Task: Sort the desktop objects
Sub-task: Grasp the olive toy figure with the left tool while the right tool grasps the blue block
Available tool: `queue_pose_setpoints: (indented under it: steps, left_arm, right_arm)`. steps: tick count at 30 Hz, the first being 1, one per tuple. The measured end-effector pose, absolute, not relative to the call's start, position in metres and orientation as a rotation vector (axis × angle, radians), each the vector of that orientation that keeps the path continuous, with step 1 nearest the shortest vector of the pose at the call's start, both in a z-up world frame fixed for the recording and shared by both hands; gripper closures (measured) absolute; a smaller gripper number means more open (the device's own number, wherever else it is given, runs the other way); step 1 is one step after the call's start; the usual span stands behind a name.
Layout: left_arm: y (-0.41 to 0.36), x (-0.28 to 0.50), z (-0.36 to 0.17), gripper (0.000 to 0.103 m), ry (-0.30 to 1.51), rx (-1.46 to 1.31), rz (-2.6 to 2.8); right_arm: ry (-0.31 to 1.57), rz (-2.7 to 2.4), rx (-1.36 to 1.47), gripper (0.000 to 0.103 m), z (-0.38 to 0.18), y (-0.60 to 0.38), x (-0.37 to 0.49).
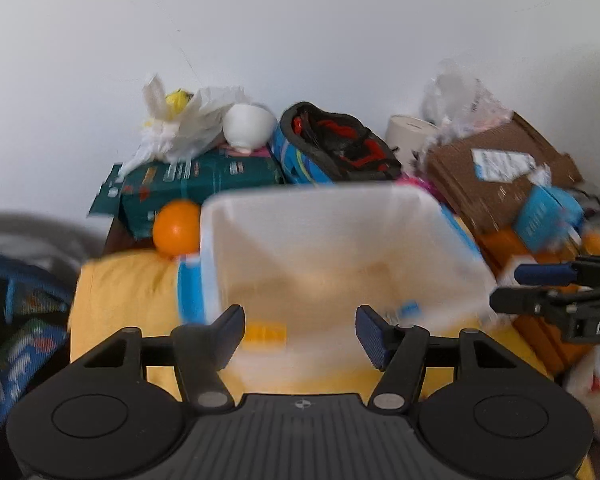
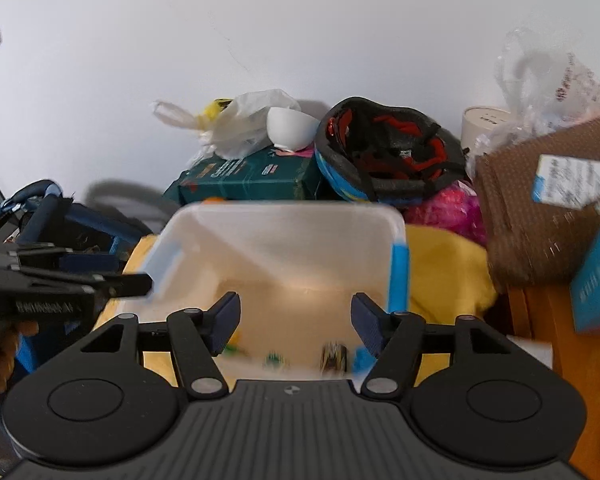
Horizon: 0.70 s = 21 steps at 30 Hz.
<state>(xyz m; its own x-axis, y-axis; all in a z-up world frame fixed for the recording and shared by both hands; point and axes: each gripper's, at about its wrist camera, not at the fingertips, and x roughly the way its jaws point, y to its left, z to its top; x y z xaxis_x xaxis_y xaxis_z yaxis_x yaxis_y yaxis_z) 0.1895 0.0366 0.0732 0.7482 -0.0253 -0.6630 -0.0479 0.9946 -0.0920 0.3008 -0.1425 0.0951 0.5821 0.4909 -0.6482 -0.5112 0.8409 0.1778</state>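
Translucent bin (image 1: 340, 240), white walls with blue handle clips, sits mid-desk on a yellow cloth (image 1: 120, 292), straight ahead of both your grippers. A few small items lie on its floor; too blurred to name. Nothing is in either grip.

Left gripper (image 1: 300, 328): jaws spread wide, empty, framing the bin's near wall. Right gripper (image 2: 296, 320): the same, released and empty, poised over the near edge. From each wrist view the other gripper shows at the side, close to the bin's rim.

Risks, working outward:
- The cloth under the bin is soft and rumpled. Push on a wall and the bin may slide or tip instead of staying put.
- Your 2 grippers crowd the same opening. Reach in together and the fingers may clash.
- An orange (image 1: 176, 232) sits against the bin's left far corner beside a green box (image 1: 204, 184). Nudge the bin and the orange may roll off the cloth.
- Behind, a white bowl (image 1: 248, 124) and plastic bag (image 1: 184, 124) perch on that green box, and a helmet (image 1: 340, 144) leans next to them. Any shove at the stack could bring the bowl down.
- At right, a cardboard box (image 1: 500, 168) and loose packets press close; a wide right-hand swing could snag them.

Both views are smeared, so judge clearances cautiously.
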Motion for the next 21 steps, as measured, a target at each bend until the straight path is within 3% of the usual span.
queue_pose_setpoints:
  steps: [6,10,14,18,21]
  left_arm:
    - [0.024,0.105,-0.012,0.038,0.845,-0.12,0.019]
    - [0.012,0.096,-0.052,0.039,0.935,-0.09,-0.005]
    - [0.003,0.105,-0.064,0.04,0.935,-0.043,-0.023]
    - [-0.005,0.117,-0.069,0.041,0.935,-0.003,-0.038]
    - [-0.006,0.124,-0.071,0.043,0.933,0.009,-0.039]
  right_arm:
    - [0.773,0.566,-0.134,0.038,0.015,-0.169,0.206]
    - [0.867,0.561,-0.168,0.038,-0.03,-0.174,0.182]
    - [0.845,0.586,-0.24,0.038,-0.041,-0.17,0.183]
    - [0.823,0.625,-0.314,0.043,-0.046,-0.159,0.191]
    - [0.825,0.65,-0.354,0.055,-0.053,-0.158,0.19]
